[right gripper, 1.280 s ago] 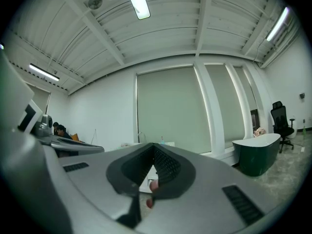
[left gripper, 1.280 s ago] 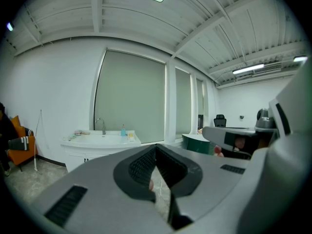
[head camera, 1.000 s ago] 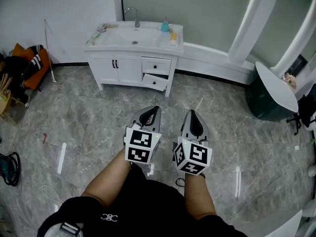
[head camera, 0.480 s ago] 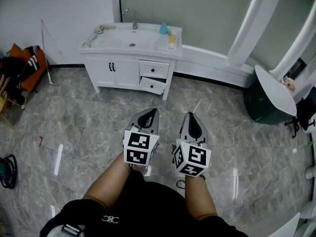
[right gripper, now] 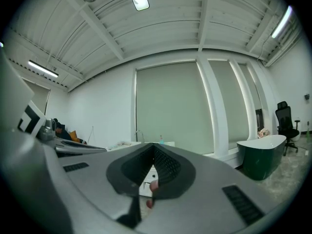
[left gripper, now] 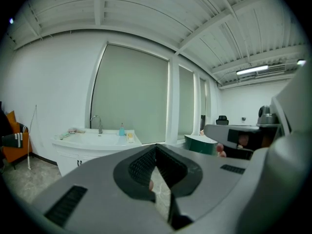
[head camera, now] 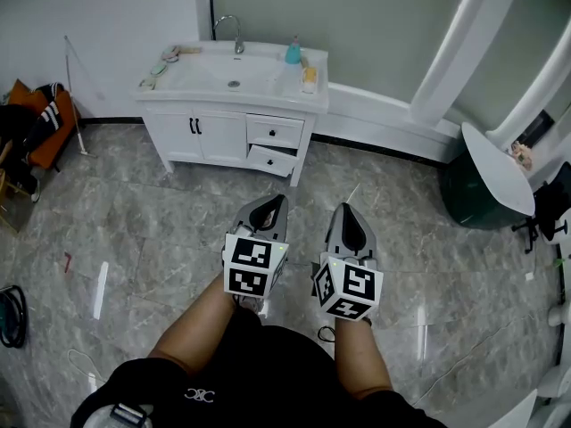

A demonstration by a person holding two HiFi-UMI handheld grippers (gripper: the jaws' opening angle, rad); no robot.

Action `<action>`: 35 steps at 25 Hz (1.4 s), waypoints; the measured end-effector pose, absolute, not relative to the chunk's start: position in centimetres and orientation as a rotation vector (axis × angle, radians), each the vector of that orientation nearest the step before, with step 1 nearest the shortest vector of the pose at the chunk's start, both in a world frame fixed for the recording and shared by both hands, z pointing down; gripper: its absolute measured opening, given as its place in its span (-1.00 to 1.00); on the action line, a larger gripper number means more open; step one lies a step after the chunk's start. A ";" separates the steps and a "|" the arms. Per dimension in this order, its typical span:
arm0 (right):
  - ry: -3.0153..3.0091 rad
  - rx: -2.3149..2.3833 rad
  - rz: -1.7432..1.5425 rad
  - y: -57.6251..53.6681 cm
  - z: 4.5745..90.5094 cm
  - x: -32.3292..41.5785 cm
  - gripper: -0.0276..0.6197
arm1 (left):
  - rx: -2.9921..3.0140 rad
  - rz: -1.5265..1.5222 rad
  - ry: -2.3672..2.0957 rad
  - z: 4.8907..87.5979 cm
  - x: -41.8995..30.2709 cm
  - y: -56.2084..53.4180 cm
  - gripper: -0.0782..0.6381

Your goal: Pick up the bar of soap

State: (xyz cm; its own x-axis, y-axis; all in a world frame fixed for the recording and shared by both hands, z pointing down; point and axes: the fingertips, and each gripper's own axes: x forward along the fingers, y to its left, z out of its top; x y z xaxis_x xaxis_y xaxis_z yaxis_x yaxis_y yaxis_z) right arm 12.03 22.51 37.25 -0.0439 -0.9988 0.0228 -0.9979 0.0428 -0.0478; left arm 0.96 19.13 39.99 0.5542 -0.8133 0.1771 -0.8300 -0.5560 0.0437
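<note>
I see a grey marbled tile floor (head camera: 161,230), glossy with light streaks, running up to a white wall and a pale green blind. Against that wall stands the white bench (head camera: 227,105) with its basin, a tap (head camera: 234,36) at the back and one drawer (head camera: 272,160) hanging ajar. The bar of soap (head camera: 309,77), a pale yellow block, lies on the bench's right end just beside a blue bottle (head camera: 293,52), well apart from both tools. The floor between me and the bench is open. A dark green tub (head camera: 473,190) sits to the right, an orange bag (head camera: 45,123) far left. The left gripper (head camera: 275,200) and right gripper (head camera: 344,209) are held side by side above the floor, each with its jaws closed tip to tip on nothing.
</note>
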 end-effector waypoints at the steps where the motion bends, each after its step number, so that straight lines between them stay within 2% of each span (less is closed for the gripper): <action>1: 2.254 -2.164 -0.077 21.6 37.2 12.1 -0.91 | 2.661 0.205 -1.410 40.0 1.0 18.2 -0.76; 25: 2.219 -2.240 -0.063 -3.2 35.4 8.8 -0.91 | 2.691 0.195 -1.307 38.4 -1.5 -7.0 -0.76; 35: 2.229 -2.258 -0.072 -8.9 36.4 6.6 -0.91 | 2.678 0.207 -1.289 39.7 -3.4 -12.4 -0.76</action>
